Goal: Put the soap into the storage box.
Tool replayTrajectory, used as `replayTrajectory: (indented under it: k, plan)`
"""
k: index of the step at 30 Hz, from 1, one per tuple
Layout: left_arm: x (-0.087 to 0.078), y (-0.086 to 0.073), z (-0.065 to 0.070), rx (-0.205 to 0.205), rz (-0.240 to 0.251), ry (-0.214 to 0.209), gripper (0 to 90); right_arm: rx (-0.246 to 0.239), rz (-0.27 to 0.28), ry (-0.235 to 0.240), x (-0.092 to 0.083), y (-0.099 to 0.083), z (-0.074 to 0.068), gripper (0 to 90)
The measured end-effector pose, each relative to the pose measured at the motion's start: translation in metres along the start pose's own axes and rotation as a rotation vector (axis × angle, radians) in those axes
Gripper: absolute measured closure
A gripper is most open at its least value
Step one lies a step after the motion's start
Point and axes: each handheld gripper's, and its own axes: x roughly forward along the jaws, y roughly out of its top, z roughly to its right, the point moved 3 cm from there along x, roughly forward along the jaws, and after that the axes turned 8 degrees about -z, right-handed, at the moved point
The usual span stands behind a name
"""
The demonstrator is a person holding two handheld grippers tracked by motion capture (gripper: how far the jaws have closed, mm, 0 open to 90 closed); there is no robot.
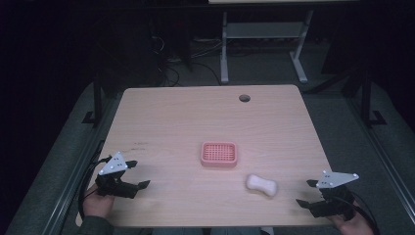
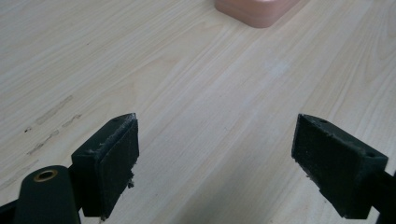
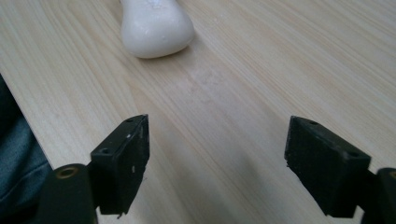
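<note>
Reaching for the soap: this looks like the step in hand, with the bar presumably bound for the pink dish.
Left gripper (image 1: 133,174): rests near the table's front left corner, well left of the soap dish (image 1: 219,154); jaws spread wide with bare wood between the pads, gripping nothing.
Left gripper's outlook: a corner of the soap dish (image 2: 256,10) lies ahead, well apart from the jaws, so this hand could steady the dish if it slides.
Soap dish: sits near the middle of the table (image 1: 166,117), pink, ridged, nothing in it.
Soap bar (image 1: 262,185): white, lying flat on the wood just right of and in front of the soap dish, apart from it.
Right gripper (image 1: 307,192): far right of the soap dish, by the front edge; jaws released and wide, nothing between them.
Approach: from the right gripper view the soap bar (image 3: 156,28) lies ahead and left of centre, so swing left first.
Grip advice: close across the narrower waist; soap is probably slick, so squeeze gently and lift level.
</note>
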Motion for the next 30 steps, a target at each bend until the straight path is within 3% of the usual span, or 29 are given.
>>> replayTrajectory:
  k: [3, 12, 30]
  plan:
    - [0.000, 0.000, 0.000, 0.009, -0.003, 0.002, 14.8, -0.002, -0.003, 0.008, 0.001, 0.001, -0.001, 21.3]
    - [0.001, 0.001, 0.000, 0.014, -0.010, 0.000, 14.8, -0.080, -0.045, 0.002, 0.005, 0.015, -0.011, 21.2]
    - [0.001, 0.000, -0.001, 0.011, -0.011, 0.001, 14.8, -0.141, -0.087, 0.030, 0.010, 0.038, -0.021, 20.8]
